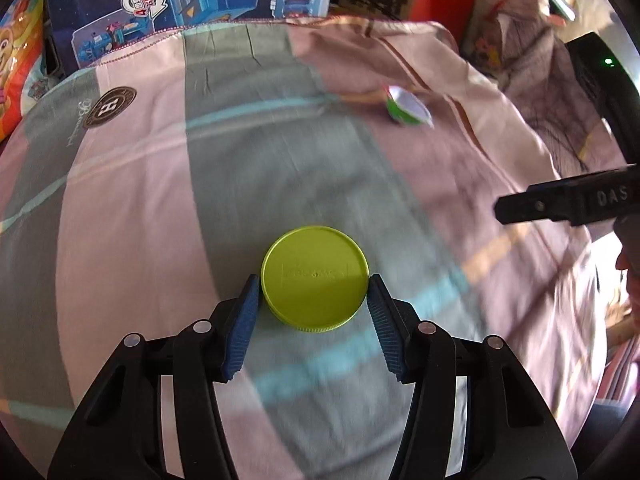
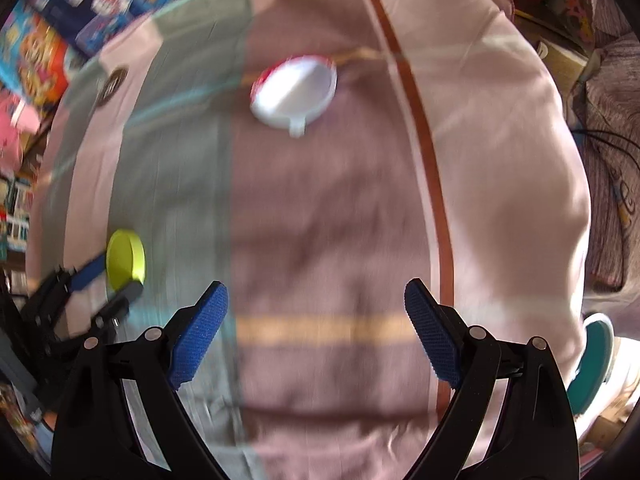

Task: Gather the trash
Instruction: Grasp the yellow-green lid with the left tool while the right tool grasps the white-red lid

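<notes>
The left gripper [image 1: 315, 286] has its blue pads [image 1: 244, 324] against the 2 sides of a green lid [image 1: 315, 278], which lies flat on the striped sheet [image 1: 140, 220]. The pads look to be touching the rim on both sides, so I read this as a grasp on the lid, though the lid does not look lifted off the cloth yet. In the right wrist view the same lid [image 2: 125, 259] shows at the left edge of the sheet [image 2: 320, 220], caught between the left gripper's fingers.

The right gripper [image 2: 316, 308] is spread wide with nothing between its pads [image 2: 198, 334]; only cloth lies under it. Ahead of it, toward the far edge of the sheet and well apart from it, lies a white cup [image 2: 294, 90] with a red rim, tipped on its side with a tab or handle pointing toward the camera. In the left view the same cup [image 1: 408, 106] shows green on its outside, near the far right of the sheet.

As I judge it, the task is early: 1 piece of trash is gripped but not carried off, and 1 more, the cup, lies untouched. No bin or bag for the trash is clearly visible in either view, so where the pieces go I cannot tell. Toy boxes [image 1: 160, 0] stand beyond the far edge.
</notes>
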Demonstrator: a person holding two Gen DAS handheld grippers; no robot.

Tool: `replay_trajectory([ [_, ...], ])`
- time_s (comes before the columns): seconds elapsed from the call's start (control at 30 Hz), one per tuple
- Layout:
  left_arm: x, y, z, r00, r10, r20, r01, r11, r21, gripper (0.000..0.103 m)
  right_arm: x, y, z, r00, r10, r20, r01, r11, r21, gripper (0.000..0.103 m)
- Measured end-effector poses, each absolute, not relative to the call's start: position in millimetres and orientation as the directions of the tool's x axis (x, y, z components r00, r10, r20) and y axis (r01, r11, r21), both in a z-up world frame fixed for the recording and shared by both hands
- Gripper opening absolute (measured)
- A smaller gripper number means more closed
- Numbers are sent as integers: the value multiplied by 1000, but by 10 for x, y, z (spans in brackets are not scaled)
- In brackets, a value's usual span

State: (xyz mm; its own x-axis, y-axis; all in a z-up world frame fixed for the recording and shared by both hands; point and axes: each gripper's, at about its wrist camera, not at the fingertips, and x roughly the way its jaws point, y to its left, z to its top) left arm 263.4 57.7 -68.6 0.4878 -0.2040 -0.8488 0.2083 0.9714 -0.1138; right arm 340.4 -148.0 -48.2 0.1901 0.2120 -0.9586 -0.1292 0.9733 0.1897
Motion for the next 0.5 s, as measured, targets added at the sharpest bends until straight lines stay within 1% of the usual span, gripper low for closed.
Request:
replay_trajectory([
  [0.17,3031,537,-633,493,-221,-841,190,971,-144,55,3828,-1360,-452,209,253,-945,-101,966,237,86],
  [0.43,3437,477,-623,493,-216,-843,176,973,-146,55,4314,-1174,-611,207,292,-934,-51,956,287,86],
  [0.47,3461,474,-629,491,-216,-844,176,973,-147,55,4360,-1148,-639,204,287,-936,-56,958,282,83],
  [0.5,3483,469,-638,489,-216,-845,176,973,-147,55,4380,-1127,-656,205,282,-937,-61,959,275,74],
])
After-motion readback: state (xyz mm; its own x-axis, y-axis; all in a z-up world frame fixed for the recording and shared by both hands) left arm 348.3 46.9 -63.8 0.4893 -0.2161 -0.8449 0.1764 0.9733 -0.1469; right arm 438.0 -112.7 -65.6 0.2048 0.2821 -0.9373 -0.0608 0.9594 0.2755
